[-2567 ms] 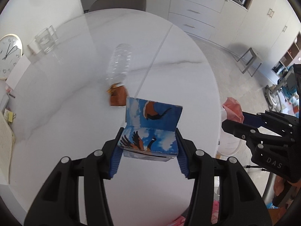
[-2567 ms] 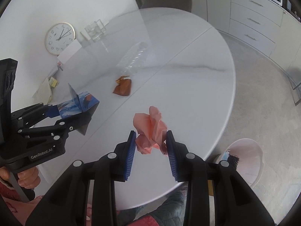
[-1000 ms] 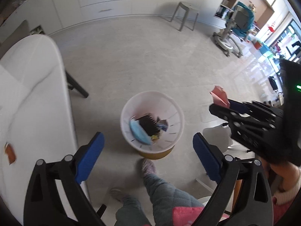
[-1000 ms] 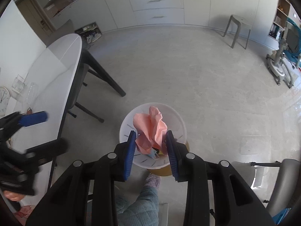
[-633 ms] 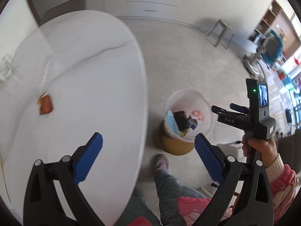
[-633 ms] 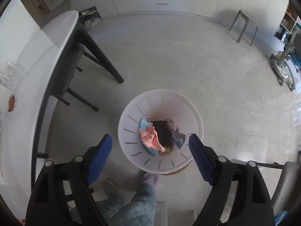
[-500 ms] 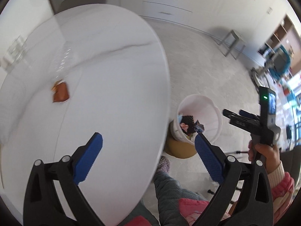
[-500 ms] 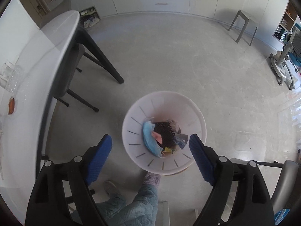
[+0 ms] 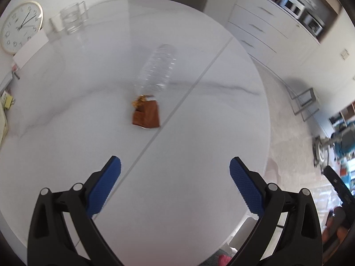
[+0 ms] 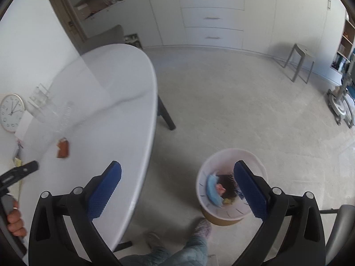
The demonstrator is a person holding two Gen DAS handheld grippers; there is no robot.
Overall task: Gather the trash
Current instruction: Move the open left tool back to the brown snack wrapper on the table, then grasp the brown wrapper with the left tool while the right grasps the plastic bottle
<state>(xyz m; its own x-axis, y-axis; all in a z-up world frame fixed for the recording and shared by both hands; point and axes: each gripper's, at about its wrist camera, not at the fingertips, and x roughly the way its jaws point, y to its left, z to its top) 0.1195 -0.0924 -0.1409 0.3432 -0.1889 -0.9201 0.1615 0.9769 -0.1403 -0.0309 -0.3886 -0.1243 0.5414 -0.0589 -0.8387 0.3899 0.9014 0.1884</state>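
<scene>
Both jaws gape wide, holding nothing. Ahead of the left gripper (image 9: 175,173) lies a light, crinkly brown wrapper (image 9: 146,115); pinch its flat sides gently.

A round white marble-look table (image 9: 199,133) with a thin seam across its top carries a brown wrapper (image 9: 146,115) near the middle. A clear plastic bottle (image 9: 158,68) lies on its side just behind the wrapper, its neck end touching or nearly touching it. A glass container (image 9: 72,16) stands at the far left edge, beside a white box (image 9: 31,46). On the pale floor (image 10: 244,110) beside the table stands a white bin (image 10: 230,190) holding mixed trash.
</scene>
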